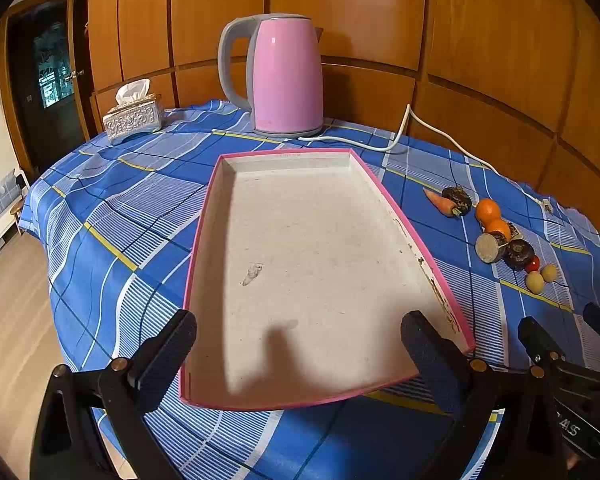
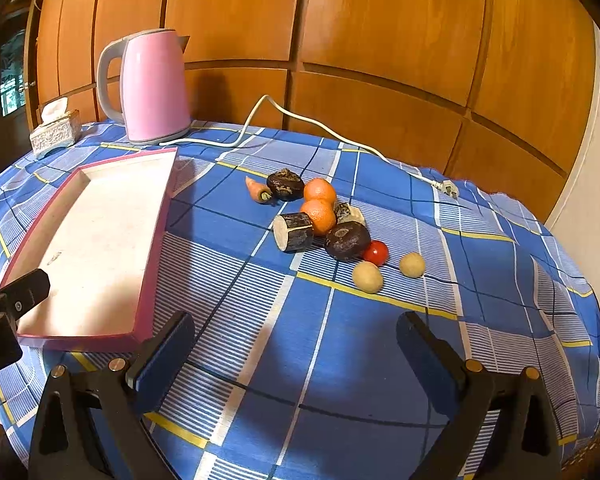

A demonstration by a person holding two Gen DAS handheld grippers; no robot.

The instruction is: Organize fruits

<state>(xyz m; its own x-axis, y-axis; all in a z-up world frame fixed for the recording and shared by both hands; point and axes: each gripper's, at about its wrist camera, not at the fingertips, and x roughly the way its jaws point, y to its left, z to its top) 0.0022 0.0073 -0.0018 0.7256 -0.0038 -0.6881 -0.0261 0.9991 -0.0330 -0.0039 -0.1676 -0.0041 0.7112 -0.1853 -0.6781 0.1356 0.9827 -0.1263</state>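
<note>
Two grippers hover over the checked tablecloth point(image 2: 340, 340), both with jaws spread wide and holding nothing. The left gripper point(image 1: 298, 356) sits at the near end of the pink-rimmed tray point(image 1: 384, 196), which is bare. The right gripper point(image 2: 296, 356) faces the fruit pile point(image 2: 324, 224), well apart from it, beside the tray. Sorting appears not yet begun. The next move likely calls for reaching forward to a near piece, perhaps the pale round fruit point(image 2: 367, 277), and closing on it.

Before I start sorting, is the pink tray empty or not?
Empty: the pink tray shows only its bare, stained white floor; the produce lies outside on the tablecloth.
</note>
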